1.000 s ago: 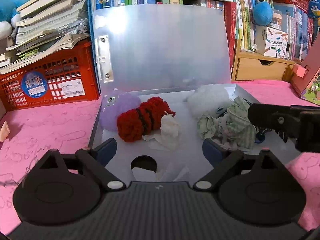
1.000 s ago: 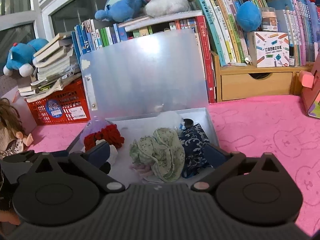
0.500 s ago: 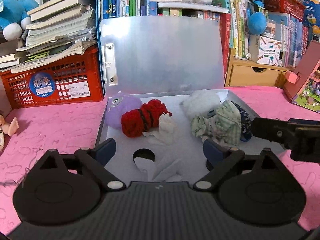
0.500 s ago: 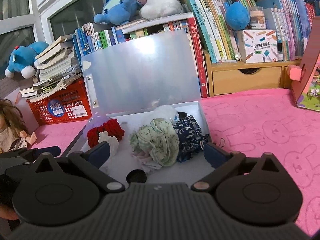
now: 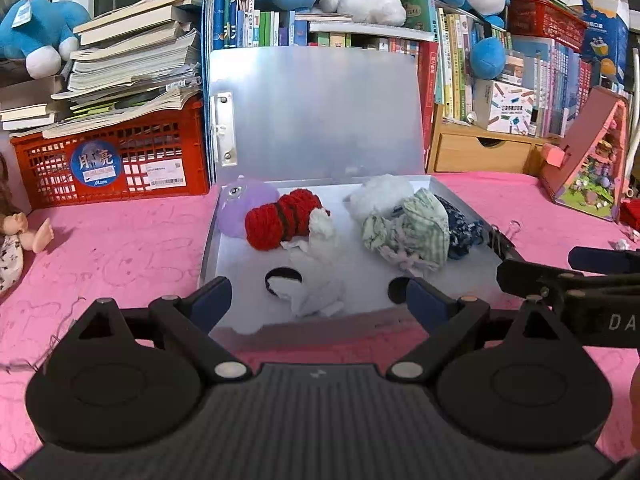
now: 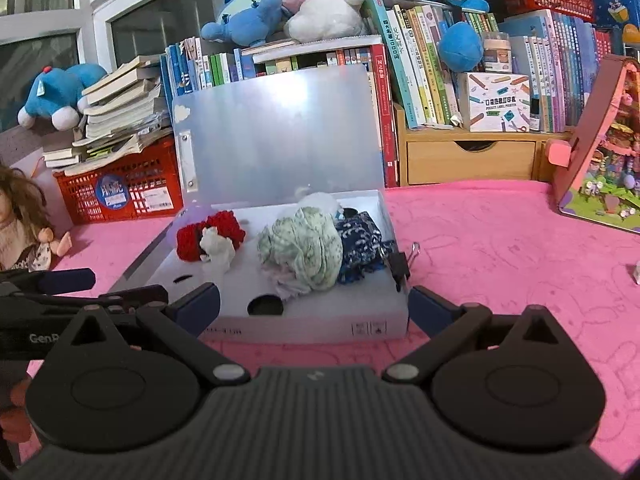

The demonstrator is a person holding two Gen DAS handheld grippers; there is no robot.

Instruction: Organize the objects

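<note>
A translucent plastic file box [image 5: 224, 240] [image 6: 320, 326] lies open on the pink cloth with its lid [image 5: 320, 112] upright. Inside lie a purple plush [image 5: 244, 204], a red knitted roll [image 5: 280, 220] [image 6: 216, 232], a white cloth [image 5: 320, 232], a white fluffy item [image 5: 380, 196], a green patterned cloth [image 5: 416, 228] [image 6: 308, 248] and a dark blue cloth [image 5: 460, 228] [image 6: 360, 248]. My left gripper [image 5: 318, 300] is open and empty just in front of the box. My right gripper [image 6: 314, 306] is open and empty at the box's front wall.
A red crate [image 5: 108, 160] with stacked books stands at the back left. A doll [image 5: 16, 236] lies at the left edge. A wooden drawer unit [image 5: 480, 152] and a pink toy house [image 5: 588, 164] stand at the right. A binder clip [image 6: 404, 264] sits by the box's right side.
Both grippers have drawn back from above the box's inside to in front of its front edge. The items in the box have not moved.
</note>
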